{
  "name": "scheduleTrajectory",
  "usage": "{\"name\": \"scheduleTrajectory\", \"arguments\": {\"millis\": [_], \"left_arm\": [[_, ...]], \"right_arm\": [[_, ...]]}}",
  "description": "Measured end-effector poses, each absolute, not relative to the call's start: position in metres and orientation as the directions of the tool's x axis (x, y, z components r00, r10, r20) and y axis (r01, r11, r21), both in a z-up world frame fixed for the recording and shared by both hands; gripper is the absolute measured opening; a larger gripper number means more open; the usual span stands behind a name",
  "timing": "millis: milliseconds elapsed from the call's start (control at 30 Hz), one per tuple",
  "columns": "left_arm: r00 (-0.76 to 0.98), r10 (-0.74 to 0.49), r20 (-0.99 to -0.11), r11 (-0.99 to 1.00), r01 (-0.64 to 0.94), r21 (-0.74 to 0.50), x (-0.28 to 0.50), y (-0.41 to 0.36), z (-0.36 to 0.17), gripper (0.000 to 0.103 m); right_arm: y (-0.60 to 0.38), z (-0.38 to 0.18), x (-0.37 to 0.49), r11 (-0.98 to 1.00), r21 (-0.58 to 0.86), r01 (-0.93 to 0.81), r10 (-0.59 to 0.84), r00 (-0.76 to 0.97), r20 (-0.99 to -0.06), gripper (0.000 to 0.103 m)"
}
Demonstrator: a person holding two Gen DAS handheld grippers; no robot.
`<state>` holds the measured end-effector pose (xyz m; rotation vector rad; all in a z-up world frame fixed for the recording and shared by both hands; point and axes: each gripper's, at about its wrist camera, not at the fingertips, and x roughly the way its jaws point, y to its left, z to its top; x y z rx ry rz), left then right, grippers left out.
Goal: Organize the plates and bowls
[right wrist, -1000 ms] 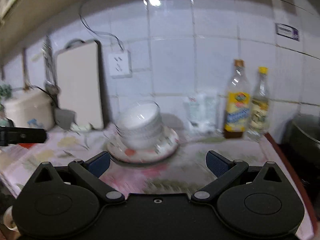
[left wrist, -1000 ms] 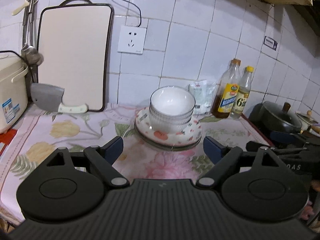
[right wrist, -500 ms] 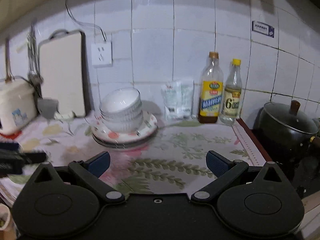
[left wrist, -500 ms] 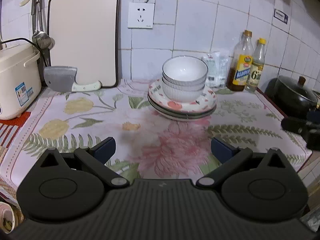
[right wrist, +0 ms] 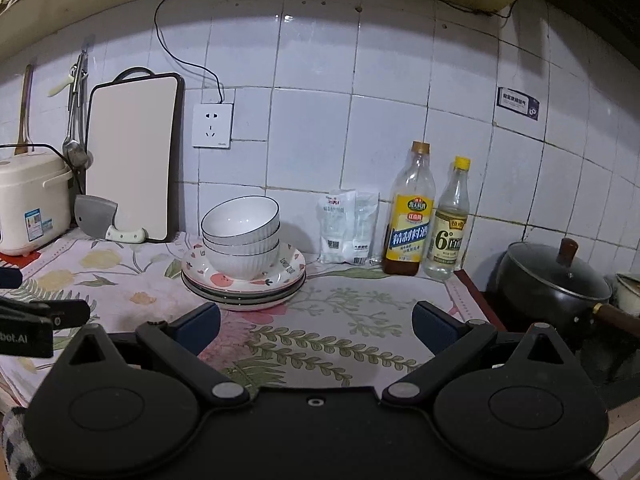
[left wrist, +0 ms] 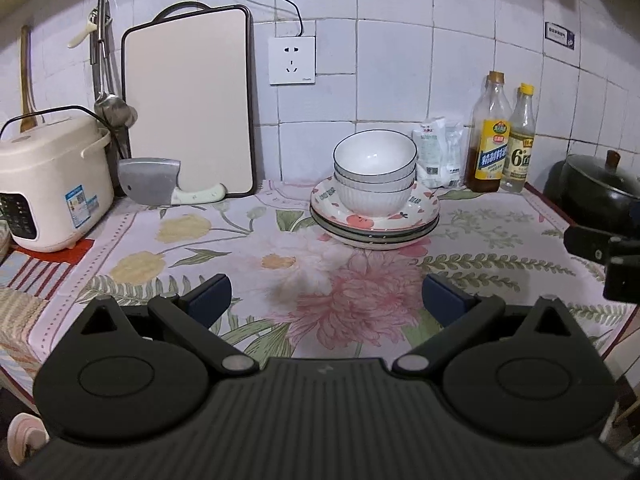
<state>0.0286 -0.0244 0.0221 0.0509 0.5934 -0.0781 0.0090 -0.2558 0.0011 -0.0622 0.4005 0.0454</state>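
A stack of white bowls (left wrist: 375,178) with dark rims sits on a stack of patterned plates (left wrist: 376,226) near the back of the floral counter. The same bowls (right wrist: 241,236) and plates (right wrist: 244,286) show in the right wrist view. My left gripper (left wrist: 326,300) is open and empty, held back near the front of the counter, well short of the stack. My right gripper (right wrist: 316,322) is open and empty, in front and to the right of the stack. Each gripper shows at the edge of the other's view.
A rice cooker (left wrist: 48,184), cleaver (left wrist: 160,184) and cutting board (left wrist: 188,100) stand at the left. White packets (right wrist: 348,232) and two bottles (right wrist: 428,220) stand against the tiled wall. A black lidded pot (right wrist: 556,284) sits at the right.
Both grippers have pulled back and up from the stack, which now looks smaller and farther. The bowls and plates have not moved. Both stay open.
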Motion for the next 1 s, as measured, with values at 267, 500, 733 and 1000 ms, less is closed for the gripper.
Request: {"name": "scheduleTrajectory", "arguments": {"millis": [267, 500, 733, 1000], "left_arm": [[0.839, -0.044, -0.543, 0.997, 0.074, 0.033, 0.021, -0.026, 0.019, 0.103], [0.846, -0.044, -0.532, 0.997, 0.067, 0.024, 0.015, -0.024, 0.021, 0.103], [0.856, -0.04, -0.515, 0.996, 0.072, 0.043, 0.008, -0.028, 0.022, 0.103], [0.855, -0.043, -0.516, 0.996, 0.076, 0.043, 0.004, -0.03, 0.022, 0.103]], "right_arm": [[-0.268, 0.003, 0.001, 0.998, 0.025, -0.058, 0.064, 0.919, -0.389, 0.103], [-0.269, 0.006, -0.011, 0.998, 0.02, -0.06, 0.064, 0.922, -0.381, 0.103], [-0.266, 0.006, -0.014, 0.997, 0.006, -0.074, 0.071, 0.92, -0.385, 0.103], [-0.272, 0.002, -0.014, 0.997, 0.026, -0.067, 0.072, 0.917, -0.393, 0.103]]}}
